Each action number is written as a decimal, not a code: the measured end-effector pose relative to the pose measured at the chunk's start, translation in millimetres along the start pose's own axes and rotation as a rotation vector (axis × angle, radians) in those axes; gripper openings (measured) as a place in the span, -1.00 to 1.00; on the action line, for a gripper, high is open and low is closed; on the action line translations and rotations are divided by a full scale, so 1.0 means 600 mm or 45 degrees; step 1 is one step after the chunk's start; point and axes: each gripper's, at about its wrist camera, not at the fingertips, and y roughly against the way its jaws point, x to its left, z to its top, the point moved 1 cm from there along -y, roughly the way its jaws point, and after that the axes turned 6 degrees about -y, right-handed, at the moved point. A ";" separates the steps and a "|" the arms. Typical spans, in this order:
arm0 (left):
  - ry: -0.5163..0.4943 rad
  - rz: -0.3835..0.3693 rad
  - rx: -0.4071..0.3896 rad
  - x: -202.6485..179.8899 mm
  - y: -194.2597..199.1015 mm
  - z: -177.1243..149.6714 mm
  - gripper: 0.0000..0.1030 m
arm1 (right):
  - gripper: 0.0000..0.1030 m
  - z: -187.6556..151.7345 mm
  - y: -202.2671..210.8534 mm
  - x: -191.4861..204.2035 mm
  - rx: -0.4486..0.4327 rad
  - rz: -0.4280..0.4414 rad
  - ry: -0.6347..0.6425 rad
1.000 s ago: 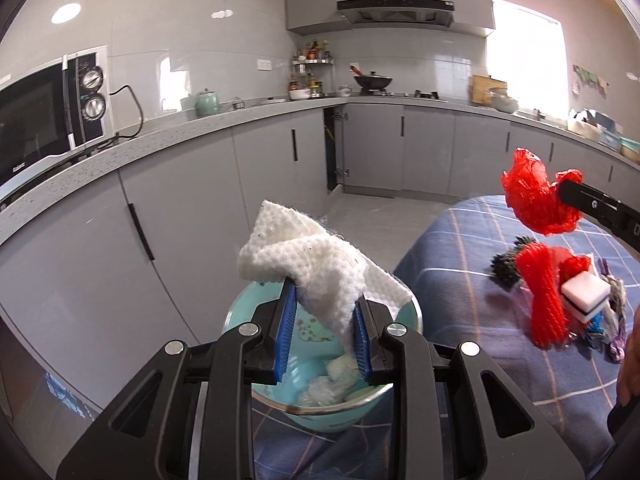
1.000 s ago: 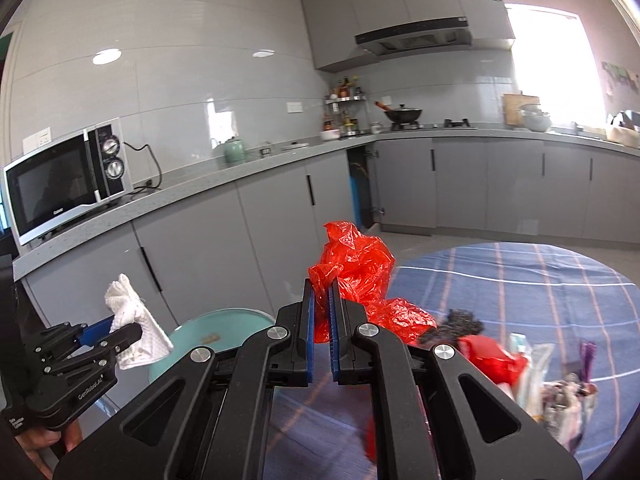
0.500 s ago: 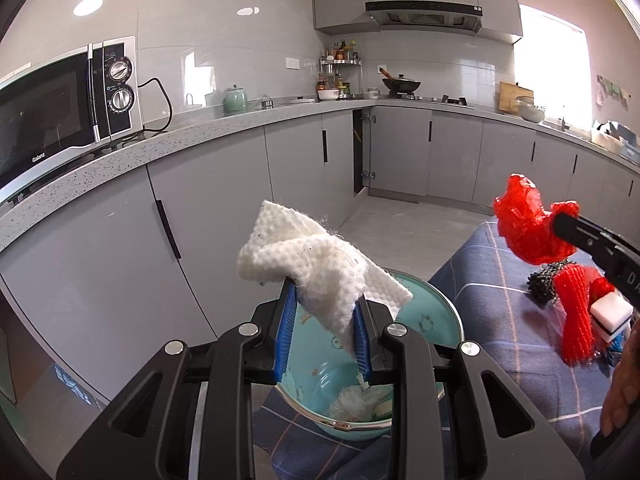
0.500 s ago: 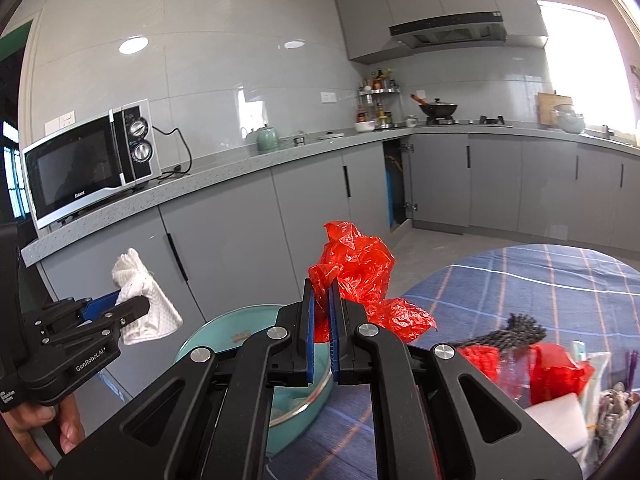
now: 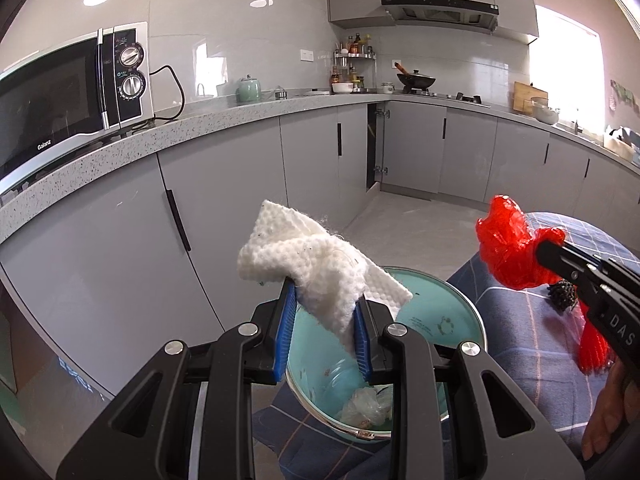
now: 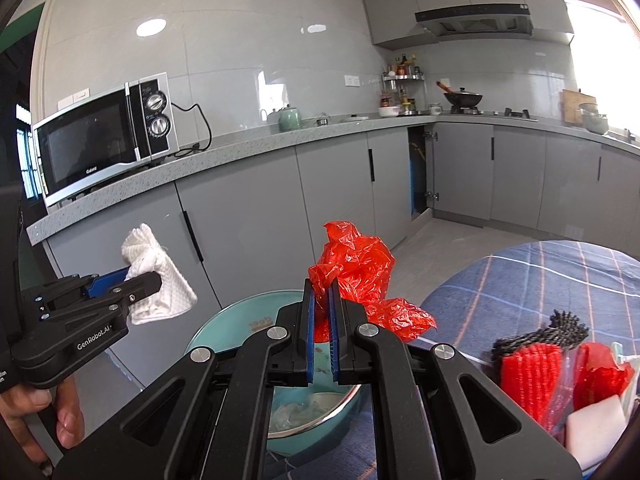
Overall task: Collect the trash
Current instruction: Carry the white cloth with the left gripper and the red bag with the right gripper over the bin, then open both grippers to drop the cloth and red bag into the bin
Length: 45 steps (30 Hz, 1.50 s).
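My left gripper is shut on a crumpled white paper towel and holds it above the near rim of a teal basin. The basin holds some crumpled clear and white trash. My right gripper is shut on a crumpled red plastic bag, held above the basin. In the right wrist view the left gripper and its towel are to the left of the basin. In the left wrist view the red bag hangs to the right of the basin.
The basin stands at the edge of a table with a blue plaid cloth. A pile of trash lies at the right: red mesh, a black scrubber, a white block. Grey cabinets and a microwave stand behind.
Both grippers have risen and shifted left with their loads, and the basin now lies lower and more under them. Both grips are unchanged.
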 end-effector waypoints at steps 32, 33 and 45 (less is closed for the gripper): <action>-0.004 -0.017 0.058 -0.004 -0.022 -0.014 0.13 | -0.44 -0.036 -0.041 0.009 0.126 0.009 0.043; -0.006 -0.016 0.058 -0.005 -0.022 -0.015 0.14 | -0.44 -0.038 -0.040 0.009 0.128 0.005 0.042; -0.013 -0.013 0.053 -0.010 -0.017 -0.017 0.33 | -0.43 -0.038 -0.018 0.006 0.106 -0.017 0.031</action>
